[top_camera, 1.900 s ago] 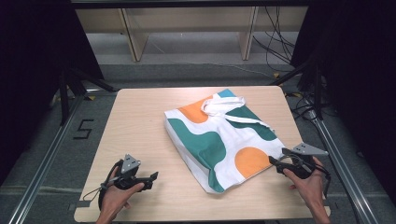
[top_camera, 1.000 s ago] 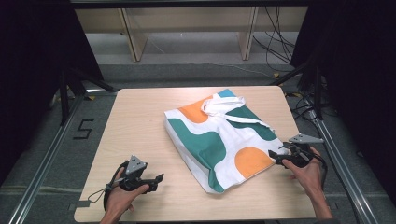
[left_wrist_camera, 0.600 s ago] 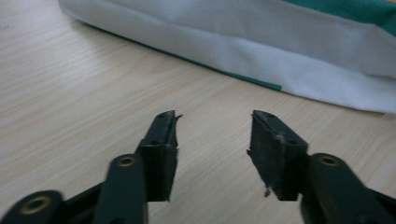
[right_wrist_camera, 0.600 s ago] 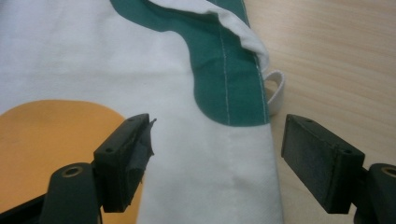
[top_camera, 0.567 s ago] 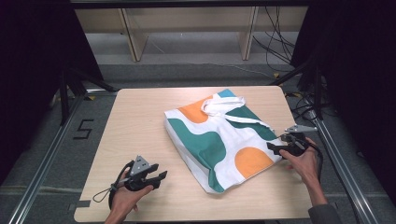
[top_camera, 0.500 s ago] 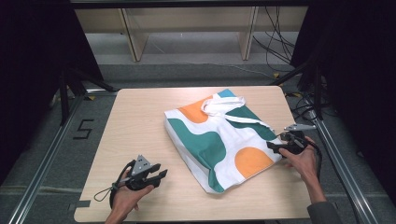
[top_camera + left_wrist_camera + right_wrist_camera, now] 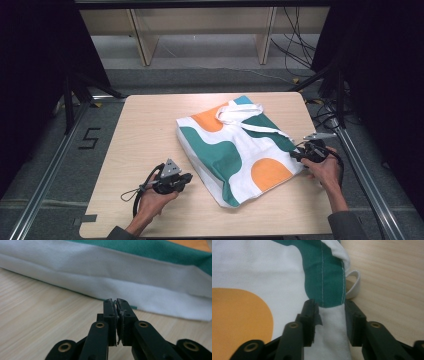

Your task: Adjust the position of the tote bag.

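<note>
A white tote bag (image 7: 235, 150) with green and orange shapes lies flat on the wooden table (image 7: 150, 125), its white handles (image 7: 240, 112) at the far end. My left gripper (image 7: 189, 177) rests on the table just short of the bag's near left edge (image 7: 150, 282). Its jaws (image 7: 116, 302) have just closed and stand shut with nothing between them. My right gripper (image 7: 296, 155) sits at the bag's right edge. Its jaws (image 7: 329, 305) have just been closing and straddle the flat hem (image 7: 332, 277), a gap still between the pads.
A small white strap loop (image 7: 354, 282) sticks out from the bag's hem beside my right gripper. Metal rails (image 7: 45, 175) run along both sides of the table. A wooden shelf frame (image 7: 200, 25) and cables (image 7: 295, 30) lie beyond the far edge.
My left hand slid right toward the bag and its jaws shut. My right hand moved left onto the bag's right edge and its jaws narrowed around the hem.
</note>
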`<state>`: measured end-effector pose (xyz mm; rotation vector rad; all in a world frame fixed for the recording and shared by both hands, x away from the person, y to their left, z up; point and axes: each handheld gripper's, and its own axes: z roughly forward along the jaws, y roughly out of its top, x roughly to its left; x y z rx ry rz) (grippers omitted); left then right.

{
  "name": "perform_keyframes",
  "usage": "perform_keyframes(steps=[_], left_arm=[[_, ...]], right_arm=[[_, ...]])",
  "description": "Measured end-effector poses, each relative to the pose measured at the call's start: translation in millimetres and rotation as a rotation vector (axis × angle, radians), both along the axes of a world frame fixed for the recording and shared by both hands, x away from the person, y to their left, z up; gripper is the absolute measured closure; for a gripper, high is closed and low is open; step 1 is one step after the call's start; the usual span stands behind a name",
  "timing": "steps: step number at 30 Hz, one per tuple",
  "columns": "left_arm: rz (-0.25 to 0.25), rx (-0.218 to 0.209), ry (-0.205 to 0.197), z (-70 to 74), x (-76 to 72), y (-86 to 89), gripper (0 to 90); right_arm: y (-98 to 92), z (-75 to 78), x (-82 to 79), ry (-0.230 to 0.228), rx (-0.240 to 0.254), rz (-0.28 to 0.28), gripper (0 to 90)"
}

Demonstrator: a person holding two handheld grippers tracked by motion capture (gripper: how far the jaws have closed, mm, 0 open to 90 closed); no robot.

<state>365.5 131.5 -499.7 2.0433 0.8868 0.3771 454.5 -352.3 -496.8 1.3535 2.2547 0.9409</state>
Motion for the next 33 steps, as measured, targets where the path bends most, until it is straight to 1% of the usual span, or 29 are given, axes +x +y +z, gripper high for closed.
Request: perform_keyframes(steps=[1, 2, 3, 4, 5, 6, 7, 8, 9, 10, 11, 13, 14, 15, 16, 17, 18, 19, 20, 21, 23, 24, 25, 26, 27, 29, 31, 32, 33], left_arm=[[-0.003, 0.013, -0.003, 0.0, 3.2, -2.3, 86.3], [0.002, 0.019, -0.007, -0.6, 6.3, -4.5, 86.8], [0.007, 0.013, 0.004, -1.3, 9.5, -6.2, 87.1], [0.017, 0.005, 0.007, -2.4, 12.9, -8.3, 87.4], [0.019, 0.007, 0.012, -3.2, 16.1, -9.8, 87.6], [0.027, -0.002, 0.022, -4.4, 18.8, -12.3, 87.6], [0.024, 0.004, 0.02, -4.5, 22.4, -13.5, 87.6], [0.022, 0.012, 0.032, -4.4, 26.1, -13.7, 87.6], [0.033, -0.004, 0.037, -4.6, 30.6, -15.2, 87.6], [0.033, -0.004, 0.037, -4.6, 30.6, -15.2, 87.8], [0.033, 0.0, 0.048, -4.2, 35.9, -15.1, 87.8], [0.043, -0.014, 0.066, -5.5, 48.2, -16.0, 88.0], [0.052, -0.029, 0.078, -6.1, 51.5, -16.1, 88.0], [0.073, -0.038, 0.082, -6.7, 55.1, -16.1, 88.3], [0.073, -0.032, 0.076, -6.5, 59.7, -14.9, 88.3], [0.088, -0.023, 0.078, -5.3, 70.5, -12.2, 88.3], [0.112, -0.028, 0.077, -5.4, 76.8, -11.0, 88.4], [0.121, -0.026, 0.078, -5.6, 84.3, -9.1, 88.5], [0.134, -0.027, 0.083, -5.9, 92.0, -8.0, 88.5], [0.142, -0.008, 0.076, -5.2, 99.6, -5.7, 88.0], [0.165, -0.01, 0.078, -3.8, 113.0, -3.0, 88.0], [0.179, 0.0, 0.076, -2.5, 118.5, -1.5, 87.7], [0.181, 0.02, 0.075, -0.6, 124.0, 0.6, 87.6], [0.186, 0.037, 0.068, 1.1, 128.9, 3.6, 87.4], [0.205, 0.059, 0.069, 2.8, 132.6, 7.4, 87.0], [0.25, 0.09, 0.055, 7.6, 133.8, 18.3, 86.3], [0.25, 0.063, 0.055, 16.8, 123.3, 33.4, 84.8], [0.254, 0.049, 0.049, 20.9, 112.9, 39.2, 83.4], [0.235, 0.029, 0.06, 25.2, 100.3, 45.2, 81.9]], right_arm=[[0.0, 1.9, -2.9, 0.014, 0.009, -0.014, 75.2], [-0.2, 2.5, -3.5, 0.02, 0.039, -0.005, 77.0], [-1.6, 1.8, -3.7, -0.004, 0.015, 0.013, 77.7], [-1.7, 2.1, -5.2, -0.012, 0.006, 0.016, 78.7], [-1.1, 3.3, -6.8, 0.006, 0.012, 0.02, 79.7], [-1.7, 2.8, -7.3, -0.025, 0.009, 0.038, 80.8], [-2.9, 4.5, -9.1, -0.025, 0.004, 0.045, 81.9], [-3.4, 4.1, -10.6, -0.026, 0.019, 0.051, 82.6], [-2.6, 6.0, -14.6, 0.0, 0.035, 0.03, 82.9], [-4.1, 4.5, -16.1, -0.023, 0.029, 0.044, 83.3], [-4.1, 4.5, -16.1, -0.023, 0.029, 0.044, 83.3], [-4.6, 5.6, -21.4, -0.018, 0.041, 0.063, 84.4], [-2.8, 6.4, -24.0, 0.007, 0.08, 0.08, 85.0], [-0.9, 6.3, -28.4, -0.007, 0.087, 0.088, 85.6], [-0.9, 6.3, -28.4, -0.007, 0.087, 0.088, 85.6], [0.4, 7.7, -34.6, 0.007, 0.086, 0.107, 85.7], [2.0, 7.7, -38.1, 0.012, 0.106, 0.112, 85.8], [4.0, 8.2, -42.6, 0.041, 0.127, 0.118, 85.7], [5.7, 7.3, -46.2, 0.019, 0.126, 0.134, 85.8], [8.8, 6.6, -50.7, 0.02, 0.127, 0.145, 85.7], [16.2, 4.9, -59.2, 0.026, 0.125, 0.166, 85.8], [21.5, 4.2, -64.4, 0.028, 0.149, 0.153, 85.8], [23.9, 5.7, -68.1, 0.028, 0.13, 0.161, 86.0], [25.7, 5.2, -69.7, 0.019, 0.129, 0.182, 86.1], [29.2, 5.1, -73.3, 0.01, 0.111, 0.181, 86.2], [36.0, 5.7, -79.1, 0.002, 0.092, 0.186, 86.2], [40.7, 7.3, -83.5, 0.0, 0.069, 0.189, 86.2], [40.9, 6.7, -83.4, -0.01, 0.065, 0.197, 86.2], [40.8, 6.4, -84.0, -0.005, 0.064, 0.192, 86.2]])
